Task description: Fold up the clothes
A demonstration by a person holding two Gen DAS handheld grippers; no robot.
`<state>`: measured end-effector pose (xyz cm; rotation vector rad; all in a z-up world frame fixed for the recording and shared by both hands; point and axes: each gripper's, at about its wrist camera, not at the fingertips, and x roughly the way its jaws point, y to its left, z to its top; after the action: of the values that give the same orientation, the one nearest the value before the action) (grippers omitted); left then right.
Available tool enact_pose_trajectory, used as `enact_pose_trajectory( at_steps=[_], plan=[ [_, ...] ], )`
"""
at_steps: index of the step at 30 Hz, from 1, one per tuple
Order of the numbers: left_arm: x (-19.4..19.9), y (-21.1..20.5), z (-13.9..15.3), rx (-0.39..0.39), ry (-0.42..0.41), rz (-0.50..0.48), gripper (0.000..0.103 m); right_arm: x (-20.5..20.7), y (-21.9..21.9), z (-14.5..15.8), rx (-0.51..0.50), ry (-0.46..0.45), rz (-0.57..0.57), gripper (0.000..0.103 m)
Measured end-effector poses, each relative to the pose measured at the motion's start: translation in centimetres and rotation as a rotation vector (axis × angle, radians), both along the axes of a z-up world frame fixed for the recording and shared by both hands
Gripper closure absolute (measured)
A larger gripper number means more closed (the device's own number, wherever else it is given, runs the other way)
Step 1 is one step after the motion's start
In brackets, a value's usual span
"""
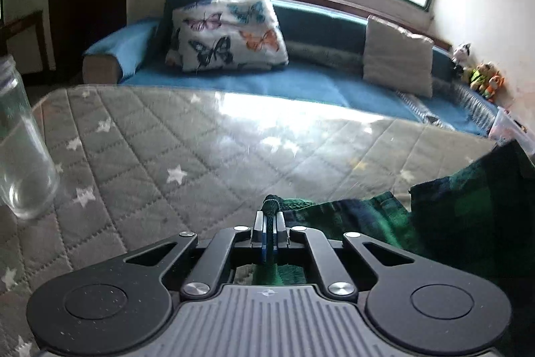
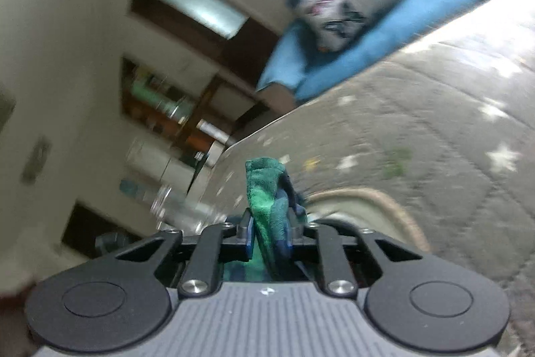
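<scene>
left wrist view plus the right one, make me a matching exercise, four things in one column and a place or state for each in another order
Things:
1. green cloth
2. glass jar
3. butterfly pillow
4. left gripper

Places or states:
A. leaning on the sofa's backrest under the window
B. shut on a bunched edge of fabric
C. standing upright on the quilted star cover, at the left edge of the view
D. lying on the quilted cover, pinched by both grippers

Pairs: 1-D, 2-C, 3-A, 4-B

Green-and-navy plaid garment (image 1: 451, 216); grey quilted cover (image 1: 200, 149) with white stars; butterfly-print pillow (image 1: 227, 32).
</scene>
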<state>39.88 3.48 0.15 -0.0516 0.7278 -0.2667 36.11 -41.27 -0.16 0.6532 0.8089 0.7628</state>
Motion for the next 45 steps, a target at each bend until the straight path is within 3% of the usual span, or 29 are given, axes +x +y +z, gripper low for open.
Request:
enact_pose_trajectory(
  at_steps=[2, 5, 10, 14, 19, 21, 22, 23, 28, 34, 37, 39, 40, 41, 45],
  plan=[
    [-0.6, 0.4, 0.4, 0.0, -0.02, -0.01, 0.099, -1.9, 1.9, 1.2, -0.083, -0.097, 0.096, 0.09],
    [-1.5, 0.7, 0.7, 0.018, -0.041, -0.016, 0.099, -6.3, 6.7, 2.4, -0.314, -0.285, 0.298, 0.09],
    [-2.7, 1.6, -0.4, 0.034, -0.03, -0.012, 0.099, -11.4, 11.7, 0.5, -0.601, -0.4, 0.513, 0.091],
    [-3.0, 2.2, -1.2, 0.032, -0.01, 0.0, 0.099, -12.6, 13.4, -0.5, -0.692, -0.43, 0.541, 0.092],
    [-2.9, 2.5, -1.3, 0.039, -0.013, 0.002, 0.099, -12.2, 14.1, 0.4, -0.681, -0.422, 0.55, 0.088],
    [-3.1, 2.4, -1.4, 0.042, -0.015, 0.002, 0.099, -12.1, 13.2, 0.7, -0.656, -0.396, 0.541, 0.073],
    [-3.1, 2.4, -1.5, 0.042, -0.013, 0.001, 0.099, -12.0, 13.1, 0.7, -0.646, -0.379, 0.54, 0.056],
    [-3.1, 2.3, -1.5, 0.043, -0.012, 0.001, 0.099, -11.9, 13.0, 0.8, -0.636, -0.371, 0.532, 0.051],
    [-3.0, 2.2, -1.9, 0.054, -0.004, 0.001, 0.099, -10.6, 12.1, 0.7, -0.481, -0.235, 0.494, 0.044],
    [-3.0, 2.2, -1.9, 0.051, -0.011, -0.002, 0.099, -6.4, 10.7, -0.3, -0.378, -0.028, 0.244, 0.044],
    [-3.0, 2.3, -1.9, 0.05, -0.011, -0.008, 0.099, -4.7, 10.6, -1.6, -0.339, 0.063, 0.167, 0.052],
    [-2.9, 2.5, -2.0, 0.047, -0.012, -0.01, 0.099, -4.0, 10.9, -2.6, -0.328, 0.106, 0.149, 0.07],
    [-2.9, 2.5, -2.0, 0.043, -0.012, -0.01, 0.099, -3.9, 11.0, -2.8, -0.331, 0.107, 0.151, 0.087],
    [-2.9, 2.6, -2.0, 0.041, -0.013, -0.012, 0.099, -3.9, 11.2, -2.7, -0.338, 0.099, 0.15, 0.094],
    [-2.9, 2.9, -2.2, 0.033, -0.014, -0.01, 0.098, -5.7, 12.5, 0.4, -0.397, -0.103, 0.171, 0.099]
  ],
)
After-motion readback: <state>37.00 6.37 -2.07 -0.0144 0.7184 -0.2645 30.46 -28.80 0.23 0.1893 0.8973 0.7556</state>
